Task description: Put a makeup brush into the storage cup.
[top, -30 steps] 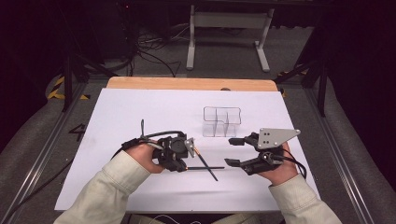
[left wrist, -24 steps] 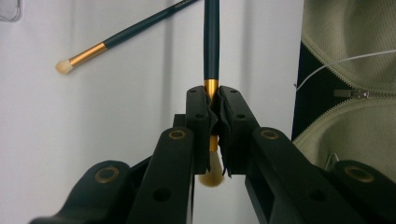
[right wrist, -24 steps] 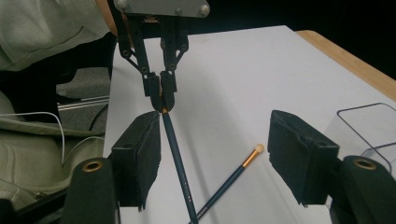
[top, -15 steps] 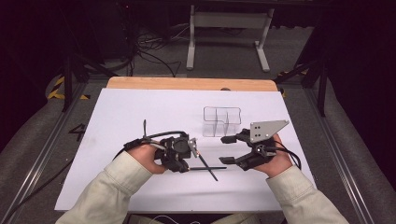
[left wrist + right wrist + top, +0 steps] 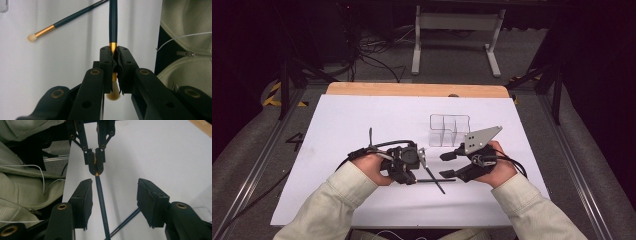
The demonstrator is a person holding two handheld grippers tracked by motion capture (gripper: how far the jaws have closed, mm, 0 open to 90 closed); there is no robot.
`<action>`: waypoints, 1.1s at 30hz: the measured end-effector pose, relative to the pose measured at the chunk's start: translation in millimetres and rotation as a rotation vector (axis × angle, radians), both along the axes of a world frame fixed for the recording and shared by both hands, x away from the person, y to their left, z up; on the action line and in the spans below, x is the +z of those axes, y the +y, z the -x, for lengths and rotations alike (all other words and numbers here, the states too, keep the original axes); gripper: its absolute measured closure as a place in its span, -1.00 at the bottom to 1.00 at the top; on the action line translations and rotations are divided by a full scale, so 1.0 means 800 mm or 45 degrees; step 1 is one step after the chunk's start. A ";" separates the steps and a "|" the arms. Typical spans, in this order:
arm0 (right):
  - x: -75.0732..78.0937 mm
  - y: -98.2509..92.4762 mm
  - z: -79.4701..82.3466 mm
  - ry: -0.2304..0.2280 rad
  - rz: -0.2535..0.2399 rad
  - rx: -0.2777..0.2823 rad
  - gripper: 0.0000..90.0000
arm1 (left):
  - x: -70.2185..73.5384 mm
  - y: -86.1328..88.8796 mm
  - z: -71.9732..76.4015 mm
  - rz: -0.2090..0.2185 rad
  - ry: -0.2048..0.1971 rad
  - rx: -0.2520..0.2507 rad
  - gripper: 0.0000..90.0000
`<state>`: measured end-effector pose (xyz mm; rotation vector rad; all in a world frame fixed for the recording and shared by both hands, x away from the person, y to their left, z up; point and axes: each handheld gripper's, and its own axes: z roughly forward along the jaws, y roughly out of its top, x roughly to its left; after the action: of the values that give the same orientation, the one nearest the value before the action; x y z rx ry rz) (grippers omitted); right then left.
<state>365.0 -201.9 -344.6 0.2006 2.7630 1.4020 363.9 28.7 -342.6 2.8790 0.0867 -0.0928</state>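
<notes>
table [image 5: 362, 120], white-topped: work surface, bare around the hands.
clear organiser [image 5: 449, 129]: see-through, compartmented, upright just beyond the right gripper, apart from it; the likely obstacle to any swing that way.
right gripper [image 5: 448, 165]: jaws part open and just closing, pads astride the held brush's handle, no firm contact visible.
left gripper [image 5: 113, 61]: jaws clamped on the held brush at its gold ferrule.
held brush [image 5: 113, 22]: between the two grippers, above the table; light, stiff, slick lacquered handle, soft tuft. best gripped mid-handle, clear of the bristles.
second brush [image 5: 62, 22]: lying loose on the table, crossing under the first; could be nudged.
</notes>
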 end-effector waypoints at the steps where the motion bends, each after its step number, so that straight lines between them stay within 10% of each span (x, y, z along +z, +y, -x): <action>1: -0.002 0.002 0.000 0.005 0.009 0.008 0.10 | 0.000 -0.001 0.000 -0.003 -0.003 -0.003 0.85; 33: -0.036 0.043 -0.005 0.087 0.203 0.089 0.51 | -0.004 -0.017 0.002 -0.030 -0.011 -0.047 0.85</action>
<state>368.6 -167.8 -373.1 0.1505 2.9480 1.2020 362.2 15.3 -346.1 2.9045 0.0329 -0.0869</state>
